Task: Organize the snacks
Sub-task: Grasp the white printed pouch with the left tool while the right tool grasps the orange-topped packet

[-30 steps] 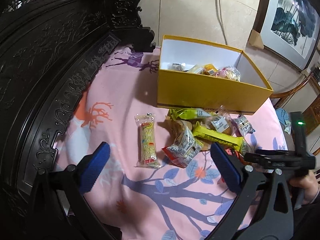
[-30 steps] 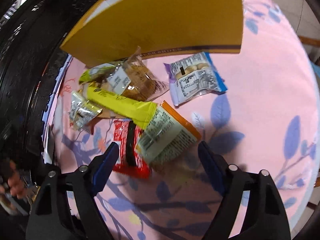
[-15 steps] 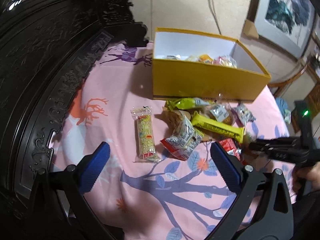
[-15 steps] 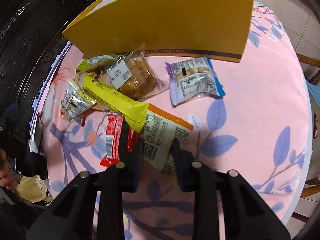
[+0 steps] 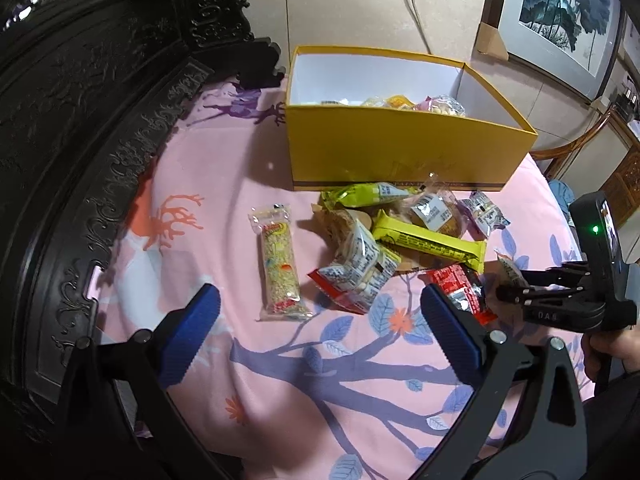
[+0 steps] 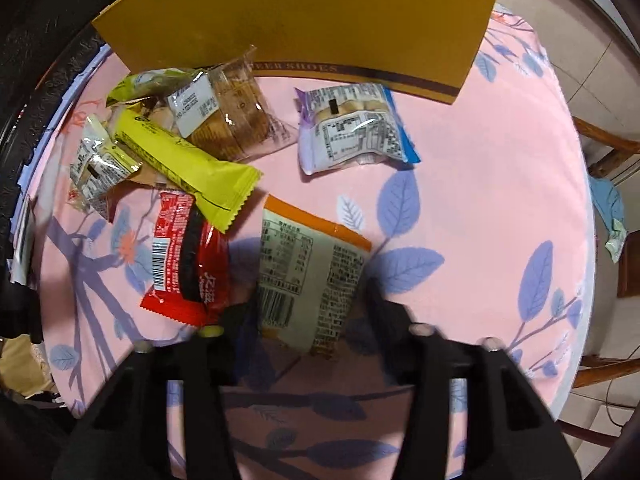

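A yellow box (image 5: 400, 148) holding several snacks stands at the back of the pink cloth; it also shows in the right wrist view (image 6: 304, 16). A pile of snack packets (image 5: 400, 236) lies in front of it. My right gripper (image 6: 308, 308) is shut on an orange-edged cream packet (image 6: 308, 272) and holds it just off the cloth, beside a red packet (image 6: 184, 264). In the left wrist view the right gripper (image 5: 504, 290) shows at the right. My left gripper (image 5: 316, 316) is open and empty, above the cloth near a long rice-bar packet (image 5: 278, 264).
A yellow bar packet (image 6: 188, 160), a clear-wrapped cake (image 6: 228, 120) and a purple-and-blue packet (image 6: 352, 128) lie near the box. A dark carved wooden frame (image 5: 80, 140) borders the left. The cloth's edge (image 6: 580, 240) curves at the right, with wooden chairs beyond.
My right gripper went from open around the orange-edged packet to shut on it, and has pulled it out from under the yellow bar. The left gripper stayed open and drew back slightly.
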A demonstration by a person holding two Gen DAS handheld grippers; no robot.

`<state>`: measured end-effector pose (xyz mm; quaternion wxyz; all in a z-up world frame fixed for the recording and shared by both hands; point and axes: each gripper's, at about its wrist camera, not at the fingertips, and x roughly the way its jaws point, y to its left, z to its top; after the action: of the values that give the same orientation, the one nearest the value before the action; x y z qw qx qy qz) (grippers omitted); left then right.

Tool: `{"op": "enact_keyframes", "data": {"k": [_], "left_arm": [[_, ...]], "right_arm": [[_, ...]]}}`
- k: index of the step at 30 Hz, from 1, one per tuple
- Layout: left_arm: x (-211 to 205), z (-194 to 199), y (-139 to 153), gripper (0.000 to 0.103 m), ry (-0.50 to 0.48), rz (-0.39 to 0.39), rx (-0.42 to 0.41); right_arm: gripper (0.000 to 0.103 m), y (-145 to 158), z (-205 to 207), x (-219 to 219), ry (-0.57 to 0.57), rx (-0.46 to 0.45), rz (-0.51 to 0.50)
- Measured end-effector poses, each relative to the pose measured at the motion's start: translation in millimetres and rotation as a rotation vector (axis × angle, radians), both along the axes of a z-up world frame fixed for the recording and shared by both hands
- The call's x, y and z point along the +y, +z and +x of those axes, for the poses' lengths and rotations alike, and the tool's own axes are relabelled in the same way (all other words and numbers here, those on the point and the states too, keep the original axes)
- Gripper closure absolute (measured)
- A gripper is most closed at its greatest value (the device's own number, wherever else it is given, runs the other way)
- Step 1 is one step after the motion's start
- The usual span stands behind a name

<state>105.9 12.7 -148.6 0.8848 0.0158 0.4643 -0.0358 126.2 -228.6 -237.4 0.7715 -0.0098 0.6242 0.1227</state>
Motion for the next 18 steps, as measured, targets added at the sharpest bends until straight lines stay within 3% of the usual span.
{"op": "enact_keyframes", "data": {"k": [7,18], "left_arm": [[-16,5,-20,0.002,-0.061,0.021,0.007],[-54,51,-75,0.002,-0.219,0.172,0.036]], "right_arm": [[0.069,14,-4,-22,-0.071,-0.028,0.088],[0.069,6,-6,-34,-0.136,0.016,0.117]]}}
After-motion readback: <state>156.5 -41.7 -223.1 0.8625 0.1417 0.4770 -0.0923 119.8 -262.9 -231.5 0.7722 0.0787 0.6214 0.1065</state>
